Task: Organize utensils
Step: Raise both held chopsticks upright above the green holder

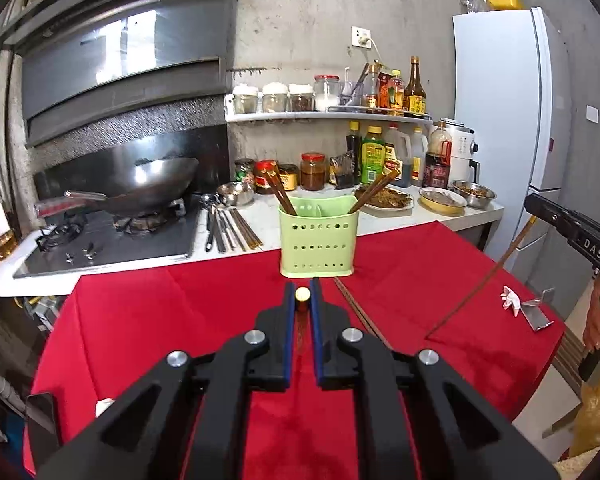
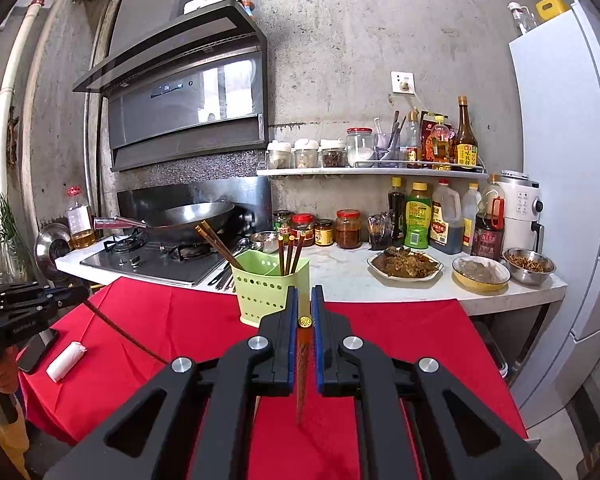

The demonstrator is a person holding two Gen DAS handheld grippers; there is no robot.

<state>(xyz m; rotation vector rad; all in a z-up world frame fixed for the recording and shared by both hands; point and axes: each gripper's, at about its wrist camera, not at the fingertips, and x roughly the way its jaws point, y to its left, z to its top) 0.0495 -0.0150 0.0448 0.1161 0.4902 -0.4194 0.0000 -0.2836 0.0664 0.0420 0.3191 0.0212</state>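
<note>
pale green holder (image 1: 317, 236) with dot holes, red cloth (image 1: 180, 312).

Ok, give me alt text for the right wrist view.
The right hand-held gripper is shut on a brown chopstick above a red tablecloth, facing a green utensil holder that already holds several chopsticks. At the left edge, the left hand-held gripper grips another chopstick; a kitchen counter with a wok lies beyond.

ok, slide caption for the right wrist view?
Right gripper shut on a chopstick above the red tablecloth, facing the green utensil holder.
</note>
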